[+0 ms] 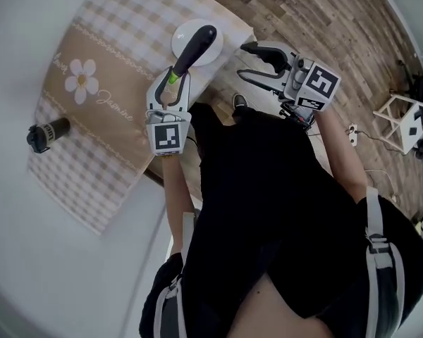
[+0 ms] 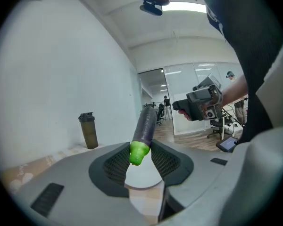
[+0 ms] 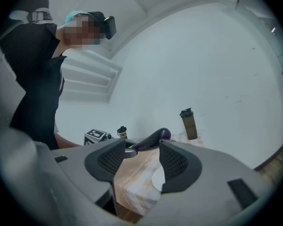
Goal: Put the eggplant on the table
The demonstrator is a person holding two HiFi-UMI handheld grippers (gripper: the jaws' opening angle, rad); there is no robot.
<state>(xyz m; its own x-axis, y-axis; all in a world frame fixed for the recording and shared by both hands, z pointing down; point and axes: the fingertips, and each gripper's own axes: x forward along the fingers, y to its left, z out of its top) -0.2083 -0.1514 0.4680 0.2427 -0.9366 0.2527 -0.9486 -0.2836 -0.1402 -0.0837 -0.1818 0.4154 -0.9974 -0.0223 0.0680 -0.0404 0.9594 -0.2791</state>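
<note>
A dark purple eggplant (image 1: pixel 194 48) with a bright green stem (image 2: pixel 138 153) is held at the stem end by my left gripper (image 1: pixel 173 76), whose jaws are shut on it. The eggplant slants up and away from the jaws, over a white plate (image 1: pixel 185 30) on the checked tablecloth (image 1: pixel 92 118). In the left gripper view the eggplant (image 2: pixel 146 124) rises between the pads above the plate (image 2: pixel 142 179). My right gripper (image 1: pixel 245 60) stands open and empty to the right, off the table's edge over the wooden floor. In the right gripper view the eggplant (image 3: pixel 151 139) shows beyond the open jaws.
A dark shaker bottle (image 1: pixel 48 134) stands on the cloth at the left, seen again as bottle (image 2: pixel 88 130) and bottle (image 3: pixel 188 124). White stools (image 1: pixel 409 122) stand on the wooden floor (image 1: pixel 338 20) at the right. A white wall lies behind the table.
</note>
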